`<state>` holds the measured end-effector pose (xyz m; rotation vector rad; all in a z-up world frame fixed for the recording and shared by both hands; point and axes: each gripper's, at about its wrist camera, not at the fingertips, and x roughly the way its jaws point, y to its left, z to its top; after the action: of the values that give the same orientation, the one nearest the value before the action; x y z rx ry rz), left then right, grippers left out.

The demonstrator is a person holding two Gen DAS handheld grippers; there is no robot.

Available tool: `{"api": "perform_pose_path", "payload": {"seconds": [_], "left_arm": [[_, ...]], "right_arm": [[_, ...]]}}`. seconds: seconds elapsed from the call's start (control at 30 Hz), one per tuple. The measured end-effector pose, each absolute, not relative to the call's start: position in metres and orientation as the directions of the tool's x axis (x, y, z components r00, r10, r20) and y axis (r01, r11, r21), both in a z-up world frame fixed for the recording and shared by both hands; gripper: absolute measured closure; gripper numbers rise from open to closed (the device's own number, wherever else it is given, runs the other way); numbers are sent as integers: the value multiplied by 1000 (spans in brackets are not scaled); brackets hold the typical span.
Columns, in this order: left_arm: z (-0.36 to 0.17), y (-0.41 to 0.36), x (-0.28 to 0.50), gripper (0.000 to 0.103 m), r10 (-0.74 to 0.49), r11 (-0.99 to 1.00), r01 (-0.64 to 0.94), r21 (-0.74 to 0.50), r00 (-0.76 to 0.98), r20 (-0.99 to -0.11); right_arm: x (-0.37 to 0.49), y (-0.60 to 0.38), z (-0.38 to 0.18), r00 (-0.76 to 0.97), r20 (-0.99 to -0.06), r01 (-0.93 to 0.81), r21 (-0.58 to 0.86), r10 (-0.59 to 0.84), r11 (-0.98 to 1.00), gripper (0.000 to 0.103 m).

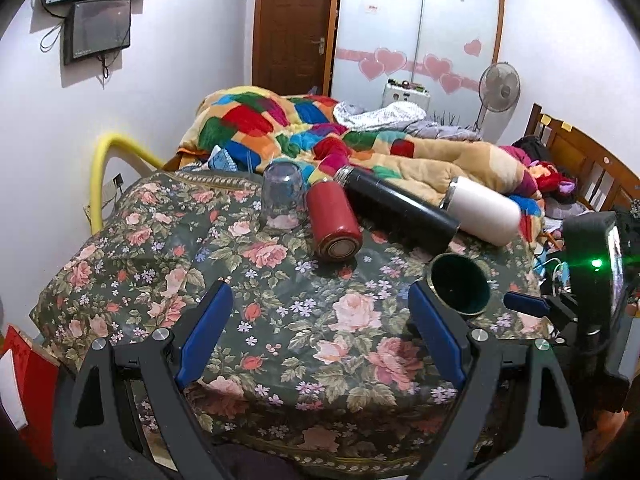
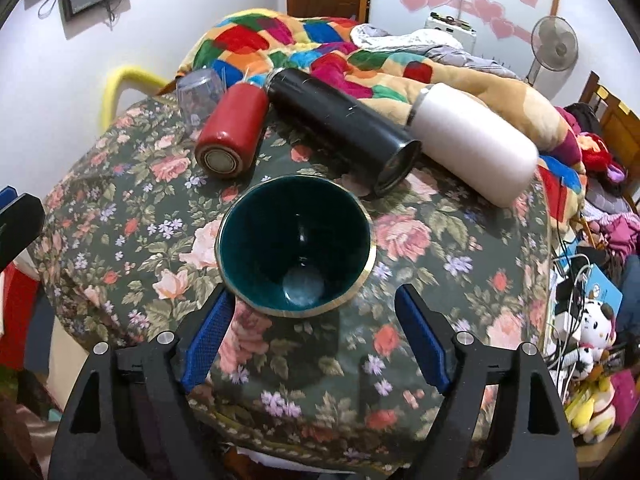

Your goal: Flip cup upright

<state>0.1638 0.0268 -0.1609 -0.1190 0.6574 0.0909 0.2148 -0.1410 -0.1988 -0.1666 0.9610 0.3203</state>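
Right wrist view: right hand-held gripper (image 2: 312, 320) spread wide, empty, behind teal cup (image 2: 296, 240).

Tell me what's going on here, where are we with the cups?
The right gripper is open, and its fingers flank the dark green cup, which sits mouth-up on the floral cloth. The left gripper hangs open above the cloth, holding nothing. The red flask, black flask and white flask lie on their sides; the clear glass stands upside down.
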Motion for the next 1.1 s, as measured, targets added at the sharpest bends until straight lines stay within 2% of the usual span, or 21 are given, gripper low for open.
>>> {"api": "perform_pose_path", "payload": {"seconds": [0.23,0.43,0.67,0.83,1.1], "left_arm": [[-121,5,133,14,14,994,-71,-85,845,-534],[-74,-16,96,13,-30,996,-8,-91,911,-412],[-25,-34,47,9,-21,999,11,-42,971,-238],[-10,-36,21,1,-16,999,9,-45,986,-163],[-13,-30,9,0,8,999,-16,-48,989,-146]], "right_arm": [[178,-167,-148,628,-740,-330,26,240,944,23],[132,-194,-81,769,-570,-321,47,289,946,23],[72,-214,-19,890,-327,-316,61,318,947,22],[41,-218,-1,928,-201,-306,66,313,950,15],[26,-219,-2,950,-140,-275,48,279,960,0]]}}
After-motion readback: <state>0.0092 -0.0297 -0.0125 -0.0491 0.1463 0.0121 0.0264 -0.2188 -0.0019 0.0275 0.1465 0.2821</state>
